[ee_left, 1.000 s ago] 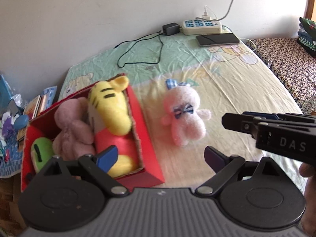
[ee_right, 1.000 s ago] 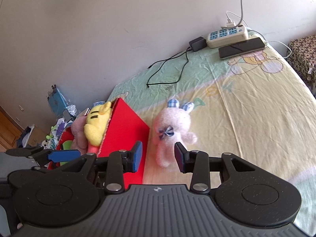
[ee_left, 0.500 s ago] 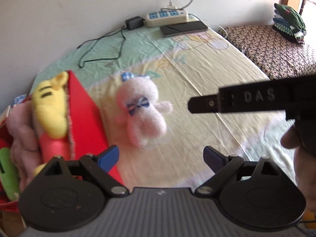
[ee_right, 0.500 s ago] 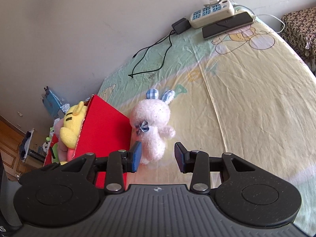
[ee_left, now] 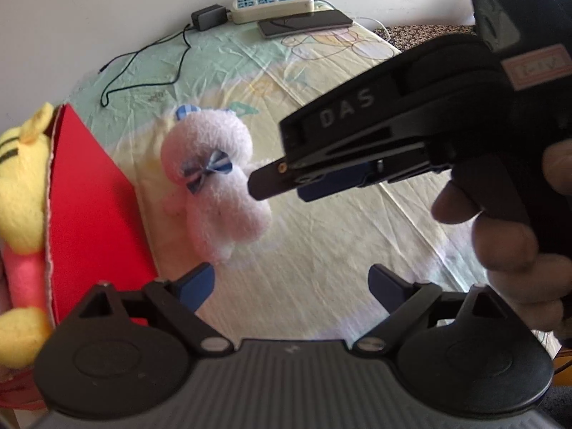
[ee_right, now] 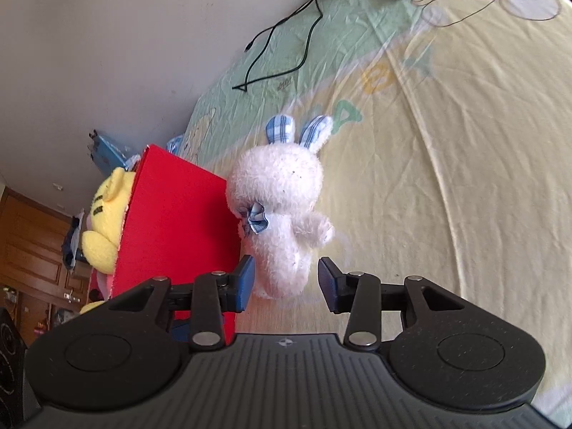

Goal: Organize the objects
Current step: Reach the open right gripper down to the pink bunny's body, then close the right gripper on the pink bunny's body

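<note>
Right beside the red box (ee_right: 178, 228), touching its wall, the pink bunny (ee_right: 279, 211) lies on the bed sheet (ee_right: 447, 178); the right gripper (ee_right: 285, 282) is opening with the bunny's legs between its pads, while the left gripper (ee_left: 291, 286) hangs wide, empty, just beyond the box's corner

1. We see bright daylight on the bedsheet (ee_right: 447, 178), strongest towards 3 o'clock.
2. Fisheye bending curves the edges, with dark corners.
3. The pink rabbit (ee_left: 214, 182) looks softly blurred and washed out.
</note>
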A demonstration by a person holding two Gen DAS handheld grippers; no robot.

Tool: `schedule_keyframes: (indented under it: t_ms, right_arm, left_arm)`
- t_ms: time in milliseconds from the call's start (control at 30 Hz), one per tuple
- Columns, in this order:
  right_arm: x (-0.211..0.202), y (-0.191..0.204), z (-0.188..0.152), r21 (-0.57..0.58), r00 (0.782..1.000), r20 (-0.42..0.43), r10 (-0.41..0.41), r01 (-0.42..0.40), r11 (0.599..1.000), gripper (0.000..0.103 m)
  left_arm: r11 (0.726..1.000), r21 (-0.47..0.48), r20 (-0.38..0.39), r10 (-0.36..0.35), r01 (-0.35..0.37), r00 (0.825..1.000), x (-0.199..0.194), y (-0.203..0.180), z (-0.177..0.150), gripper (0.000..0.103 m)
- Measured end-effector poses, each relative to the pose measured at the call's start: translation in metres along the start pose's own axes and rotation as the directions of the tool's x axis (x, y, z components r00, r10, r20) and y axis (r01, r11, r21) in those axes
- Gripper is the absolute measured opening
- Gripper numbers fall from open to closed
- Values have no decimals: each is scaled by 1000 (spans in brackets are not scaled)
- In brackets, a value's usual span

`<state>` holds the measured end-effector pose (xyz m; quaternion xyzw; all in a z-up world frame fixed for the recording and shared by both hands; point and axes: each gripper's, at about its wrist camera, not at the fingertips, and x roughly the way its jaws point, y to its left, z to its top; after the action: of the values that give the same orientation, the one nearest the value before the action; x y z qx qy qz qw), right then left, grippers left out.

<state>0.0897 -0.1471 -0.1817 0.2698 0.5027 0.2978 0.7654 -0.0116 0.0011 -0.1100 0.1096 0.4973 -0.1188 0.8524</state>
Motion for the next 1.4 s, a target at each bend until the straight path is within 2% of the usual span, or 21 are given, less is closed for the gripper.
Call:
schedule_keyframes:
  t_ms: [233,267,300,533,700,867,1000,1167,1233,1300,1400]
  right_arm:
    - [27,-7,6,5,997,-78,23,-23,1000,42]
    - [28,-9,6,14,996,-85,35,-34,999,35]
    - [28,-10,6,24,995,-87,45,-43,999,32]
    - [8,-10,-2,28,994,-78,75,-73,997,29]
    - [-14,-10,-18,31,994,-87,69,-66,997,29]
    - [-33,-7,-49,-3,994,-100,33,-33,999,29]
    - [-44,-8,-73,10,993,-113,21,-20,1000,29]
    - [-55,-5,-96,18,993,-121,15,-12,1000,33]
    - [-60,-2,-97,13,996,-91,5,-4,1000,34]
    - [-66,-3,-94,27,999,-50,5,-3,1000,42]
    - [-75,-6,-87,49,1000,12,10,-10,999,47]
  left_arm:
    - [1000,-23,-38,3,-4,999,15,11,1,90]
    - [1000,-22,-41,4,-5,999,16,11,1,90]
    - [1000,-21,-43,5,-6,999,16,11,1,90]
    - [999,-18,-38,-32,31,999,13,11,1,92]
    - [997,4,-25,-82,82,996,-1,5,-10,93]
    - [991,9,-14,-132,132,991,-15,3,-23,93]
    - [981,8,-8,-192,192,981,-25,4,-33,94]
    - [968,5,-13,-252,252,968,-31,3,-47,94]
    - [965,-1,-12,-262,262,965,-32,4,-50,94]
    - [966,-7,-9,-259,259,966,-31,5,-51,94]
    - [968,-15,-2,-250,250,968,-28,7,-49,95]
